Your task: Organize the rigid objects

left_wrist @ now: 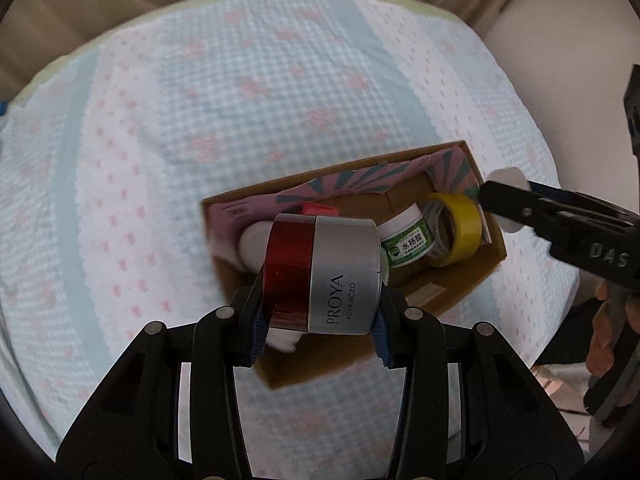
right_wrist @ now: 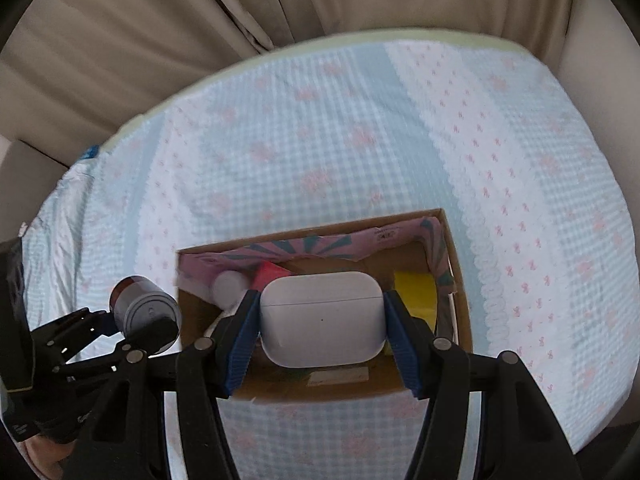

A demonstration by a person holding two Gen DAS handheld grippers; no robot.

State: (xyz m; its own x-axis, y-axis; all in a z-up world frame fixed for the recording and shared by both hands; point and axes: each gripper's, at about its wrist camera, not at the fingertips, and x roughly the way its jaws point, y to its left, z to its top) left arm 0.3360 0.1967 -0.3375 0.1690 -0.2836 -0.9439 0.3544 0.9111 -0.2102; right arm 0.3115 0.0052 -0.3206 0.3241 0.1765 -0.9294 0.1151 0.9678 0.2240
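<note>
1. Left tool (left_wrist: 320, 320) is clamped on a PROYA jar (left_wrist: 324, 276), the silver one with the dark red lid. The jar lies on its side between the blue pads, held above the near left part of the cardboard box (left_wrist: 494, 254).
2. Right tool (right_wrist: 322, 320) is squeezed onto a white earbud case (right_wrist: 322, 316), lid seam up top, little dot facing the camera. It hangs over the middle of the box.
3. That box sits on a bed (left_wrist: 200, 100) with a blue checked cover and pink bows. It has pink and teal paper (left_wrist: 360, 182) running along the far wall inside.
4. Stuff already in the box: a yellow tape roll (left_wrist: 456, 232) standing on edge at the right end, and a green-labelled jar (left_wrist: 406, 236) with a white lid right next to it, looks like they touch. At the left end there's a white round thing (left_wrist: 252, 246) and something red (left_wrist: 318, 210) behind it, both mostly hidden by the PROYA jar, so can't say what they are.
5. From the right wrist view, the left tool and its jar show at the box's left edge.
6. Beige curtains (right_wrist: 200, 20) hang behind the bed.
</note>
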